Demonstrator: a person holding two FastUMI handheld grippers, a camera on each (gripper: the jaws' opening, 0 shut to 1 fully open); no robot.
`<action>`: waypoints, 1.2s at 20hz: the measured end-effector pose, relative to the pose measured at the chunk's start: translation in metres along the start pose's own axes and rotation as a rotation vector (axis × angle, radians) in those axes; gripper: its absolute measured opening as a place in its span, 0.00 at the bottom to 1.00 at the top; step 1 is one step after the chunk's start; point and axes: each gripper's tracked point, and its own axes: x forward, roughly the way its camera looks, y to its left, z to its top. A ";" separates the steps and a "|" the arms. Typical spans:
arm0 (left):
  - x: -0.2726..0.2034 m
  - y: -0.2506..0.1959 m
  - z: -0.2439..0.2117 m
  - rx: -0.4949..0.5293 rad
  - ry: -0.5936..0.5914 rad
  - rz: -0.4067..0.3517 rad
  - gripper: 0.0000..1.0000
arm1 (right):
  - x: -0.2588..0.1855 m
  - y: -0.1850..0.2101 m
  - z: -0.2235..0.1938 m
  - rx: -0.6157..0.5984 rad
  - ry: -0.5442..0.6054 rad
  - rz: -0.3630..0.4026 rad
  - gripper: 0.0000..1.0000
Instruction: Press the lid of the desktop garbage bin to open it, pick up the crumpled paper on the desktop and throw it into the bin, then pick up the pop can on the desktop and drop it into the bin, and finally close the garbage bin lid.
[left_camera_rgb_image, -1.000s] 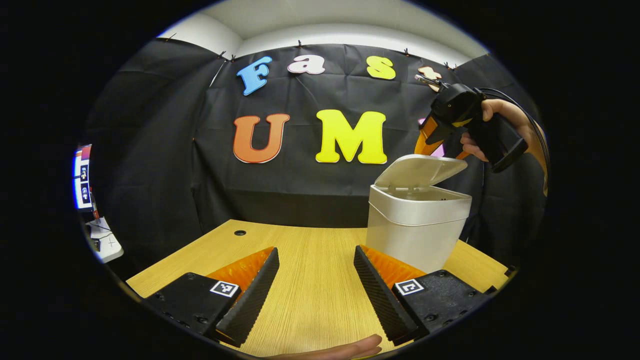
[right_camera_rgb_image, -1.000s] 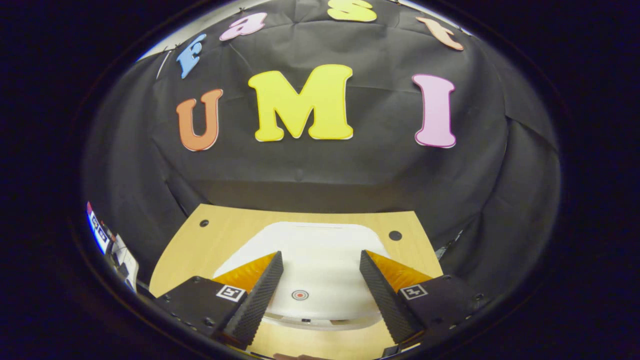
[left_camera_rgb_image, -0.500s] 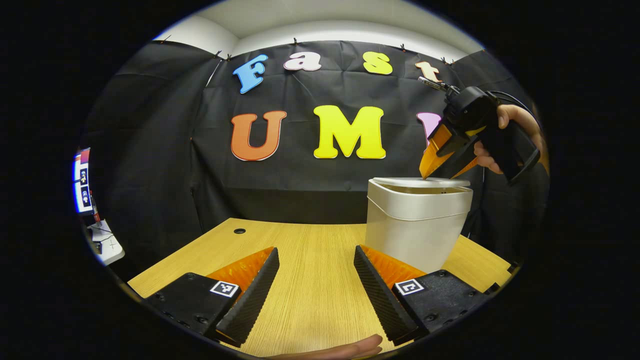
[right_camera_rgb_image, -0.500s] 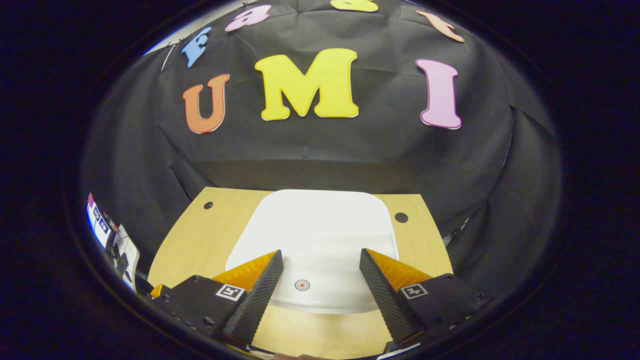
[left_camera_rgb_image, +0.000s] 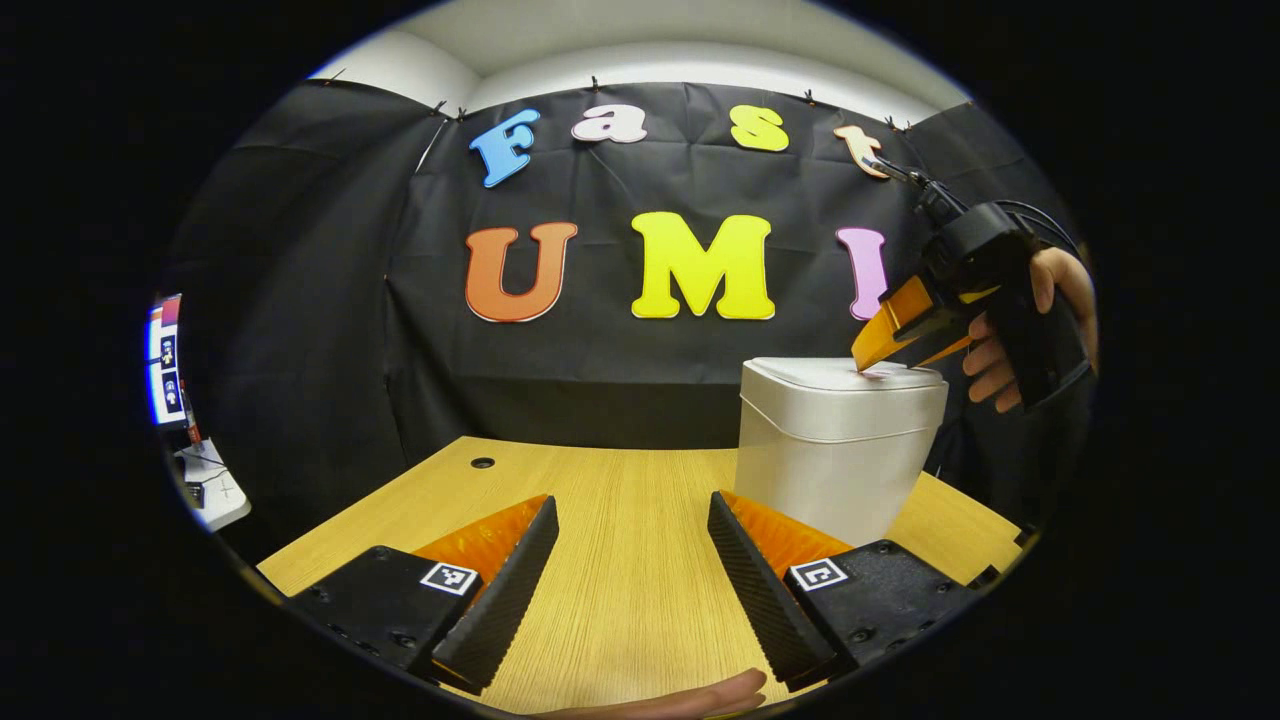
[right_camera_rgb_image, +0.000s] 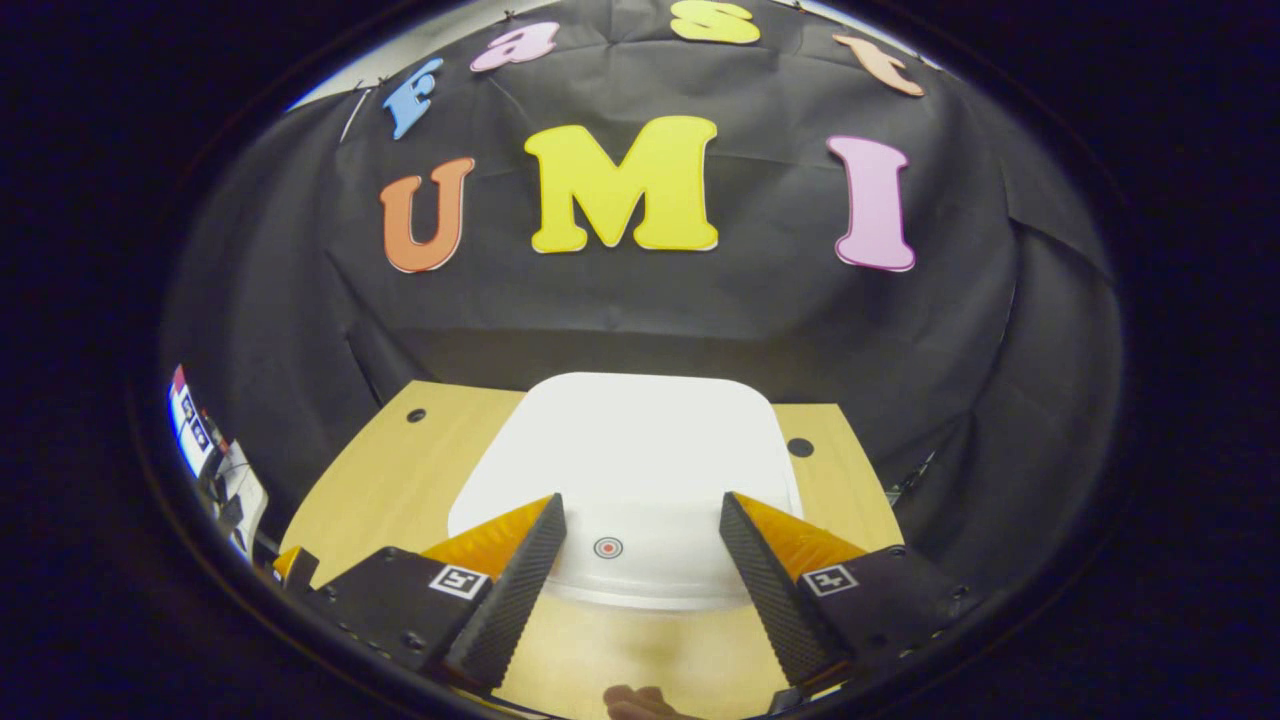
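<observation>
Right gripper (right_camera_rgb_image: 640, 510) spread, tips on closed bin lid (right_camera_rgb_image: 630, 440), left gripper (left_camera_rgb_image: 632, 512) spread, bin contents hidden

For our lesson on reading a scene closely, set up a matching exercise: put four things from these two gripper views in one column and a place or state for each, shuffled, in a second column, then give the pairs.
Column 1
1. bin lid
2. left gripper
3. right gripper
4. red target mark

Column 2
A. open, low over bare desk
B. tips at the top of the bin
C. shut flat on the bin
D. near the lid's front edge

Pairs: 1-C, 2-A, 3-B, 4-D
</observation>
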 end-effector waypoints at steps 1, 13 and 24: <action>0.001 0.001 0.000 0.000 0.000 0.001 0.97 | 0.000 0.000 -0.002 0.005 -0.024 0.005 0.96; -0.003 0.016 0.005 0.002 -0.018 0.027 0.97 | 0.002 -0.001 -0.017 0.000 -0.333 0.023 0.96; -0.010 0.018 0.016 0.008 -0.057 0.047 0.97 | -0.024 -0.001 -0.033 0.020 -0.627 0.007 0.94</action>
